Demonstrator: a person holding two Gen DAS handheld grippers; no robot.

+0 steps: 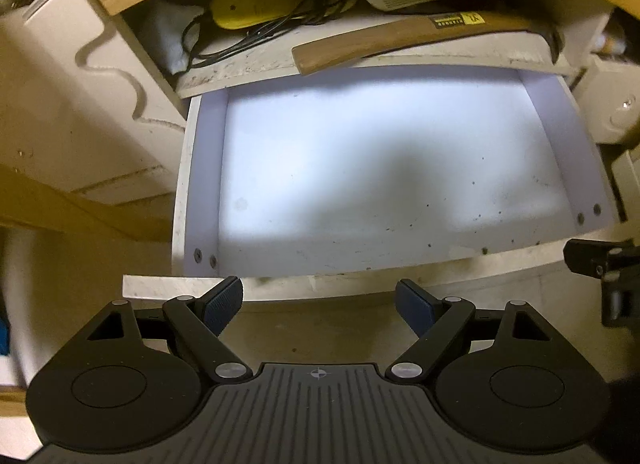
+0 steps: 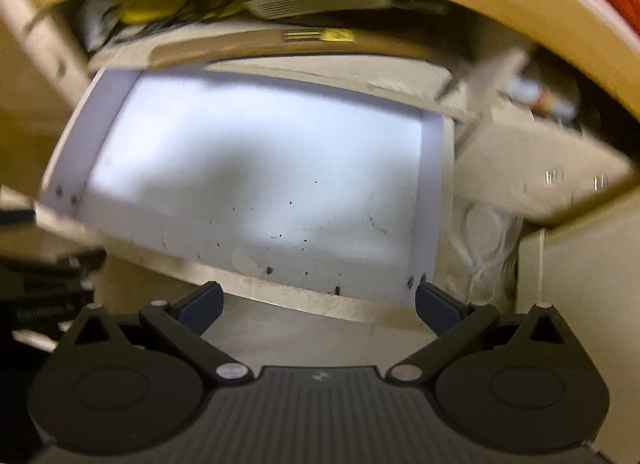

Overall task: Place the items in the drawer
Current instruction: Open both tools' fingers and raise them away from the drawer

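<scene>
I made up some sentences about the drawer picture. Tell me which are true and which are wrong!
1. The drawer is pulled open. True.
2. The left gripper is holding a spoon. False: its jaws stand open with nothing between them.
3. A wooden handle lies on the shelf above the drawer. True.
4. The thing beside the black cables is blue. False: that yellow thing is yellow.
5. The right gripper is open. True.
</scene>
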